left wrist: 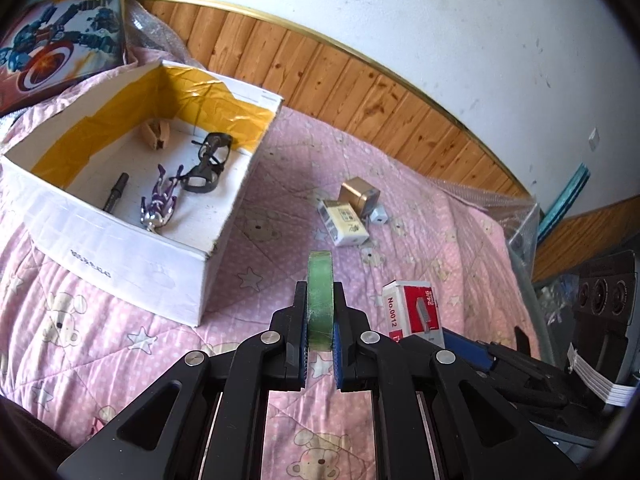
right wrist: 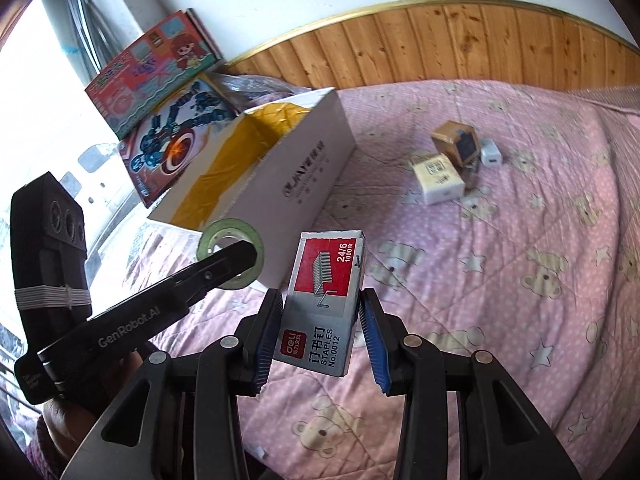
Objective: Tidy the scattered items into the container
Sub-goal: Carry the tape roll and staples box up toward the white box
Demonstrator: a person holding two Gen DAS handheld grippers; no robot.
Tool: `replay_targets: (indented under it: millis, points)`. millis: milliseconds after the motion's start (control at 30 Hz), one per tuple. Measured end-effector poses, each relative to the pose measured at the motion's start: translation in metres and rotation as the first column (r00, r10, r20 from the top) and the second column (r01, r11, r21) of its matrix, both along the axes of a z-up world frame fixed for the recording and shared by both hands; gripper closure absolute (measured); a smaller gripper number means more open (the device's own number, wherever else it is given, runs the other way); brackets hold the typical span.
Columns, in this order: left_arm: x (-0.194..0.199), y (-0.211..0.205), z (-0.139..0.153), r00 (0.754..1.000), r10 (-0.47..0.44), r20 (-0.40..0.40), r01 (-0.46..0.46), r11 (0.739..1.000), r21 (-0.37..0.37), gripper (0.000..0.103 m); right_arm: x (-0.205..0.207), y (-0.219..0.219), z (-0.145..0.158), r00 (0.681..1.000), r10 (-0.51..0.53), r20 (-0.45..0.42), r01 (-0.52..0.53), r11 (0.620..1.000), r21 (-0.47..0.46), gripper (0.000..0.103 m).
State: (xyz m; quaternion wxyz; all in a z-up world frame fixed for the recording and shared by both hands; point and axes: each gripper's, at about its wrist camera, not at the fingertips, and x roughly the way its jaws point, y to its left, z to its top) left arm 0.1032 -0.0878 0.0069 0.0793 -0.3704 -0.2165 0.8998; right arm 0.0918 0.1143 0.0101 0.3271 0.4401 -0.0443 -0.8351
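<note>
green tape roll, standing on edge, is pinched between the two black fingers of the left gripper at the lower centre of the left wrist view; the jaws are closed tight on its flat sides. the white cardboard box, the container, sits at the left of the frame on a pink quilt, open at the top. inside it lie glasses, a small purple figure, a dark pen and a wooden clip. to do this step well, i judge the roll should be carried left and over the near wall before the jaws open, low enough that it does not roll out. still loose at mid frame are a white carton, a gold cube and a small white plug, close together.

in the right wrist view, the right gripper at the lower centre holds a red and grey staple box upright between its blue pads, jaws partly open to the box's width. the container appears at the upper left centre, its long white side facing the camera. the left gripper and its tape roll cross the left of the frame, between this gripper and the box, so i judge the two hands should go in one at a time. two toy boxes lean behind the container.
</note>
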Motion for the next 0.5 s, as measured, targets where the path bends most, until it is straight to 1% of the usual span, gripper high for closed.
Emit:
replay_targets:
  millis: [233,500]
  points:
    - [0.003,-0.031,0.016,0.998,0.058,-0.037,-0.056,0.998,0.040,0.094,0.004,-0.026,0.016,0.998,0.055,-0.031,-0.055,0.998,-0.005,0.062]
    - [-0.005,-0.064,0.022,0.993,0.112,-0.038,-0.110,0.992,0.064,0.094,-0.004,-0.060,0.034,0.993,0.104,-0.060,-0.104,0.995,-0.009,0.062]
